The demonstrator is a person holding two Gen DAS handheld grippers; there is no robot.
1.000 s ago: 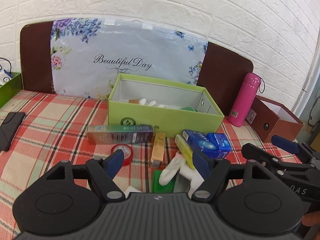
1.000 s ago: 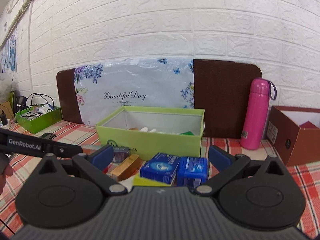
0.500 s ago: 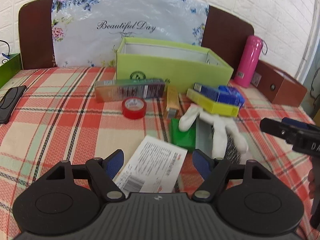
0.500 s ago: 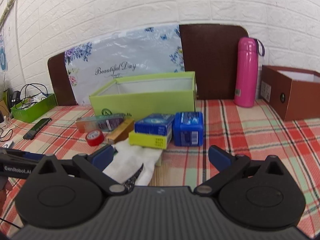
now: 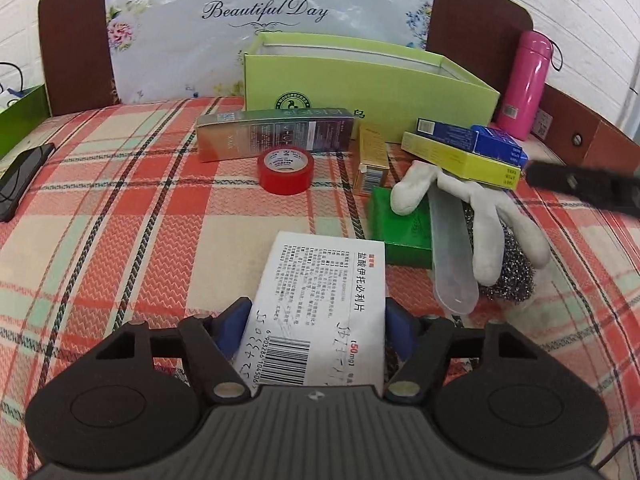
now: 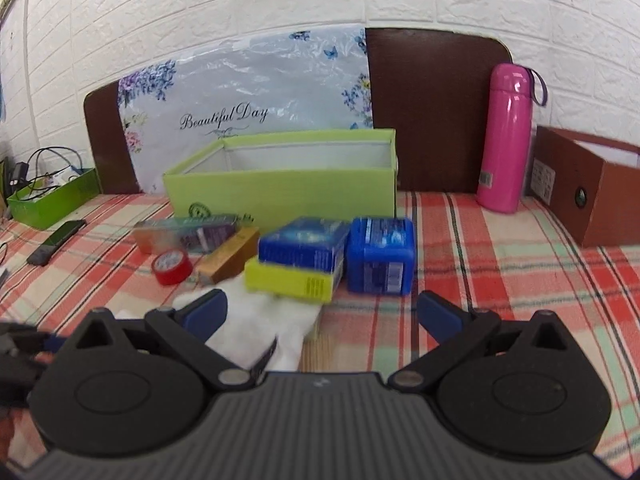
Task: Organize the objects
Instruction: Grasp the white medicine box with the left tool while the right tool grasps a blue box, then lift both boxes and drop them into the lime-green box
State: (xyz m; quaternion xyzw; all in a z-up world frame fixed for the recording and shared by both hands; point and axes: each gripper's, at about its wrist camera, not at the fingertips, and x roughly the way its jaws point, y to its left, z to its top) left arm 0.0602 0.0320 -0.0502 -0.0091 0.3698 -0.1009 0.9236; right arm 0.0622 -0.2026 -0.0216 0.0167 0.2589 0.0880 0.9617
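Note:
A white medicine box [image 5: 328,304] with a barcode lies on the checked cloth. My left gripper [image 5: 316,328] is closing its jaws on it, and both blue pads [image 5: 236,324] meet its long sides. Farther off lie a red tape roll [image 5: 285,170], a long silver-green carton [image 5: 276,136], a gold box [image 5: 372,160], a green box [image 5: 400,228], a white glove [image 5: 472,204] over a steel scourer [image 5: 512,276], and a clear tube [image 5: 450,248]. My right gripper [image 6: 320,316] hangs open above the glove [image 6: 256,320], just short of the stacked blue and yellow boxes [image 6: 296,264] and the blue tub [image 6: 380,256].
An open lime-green box [image 5: 360,80] stands behind the clutter, against a floral panel. At the right stand a pink flask [image 6: 506,140] and a brown box [image 6: 588,192]. A black phone [image 5: 22,176] and a green tray [image 6: 52,196] lie at the left.
Both grippers have come down toward the table. The left one has tilted down onto the white medicine box, and its jaws have narrowed onto it. The right one stays open.

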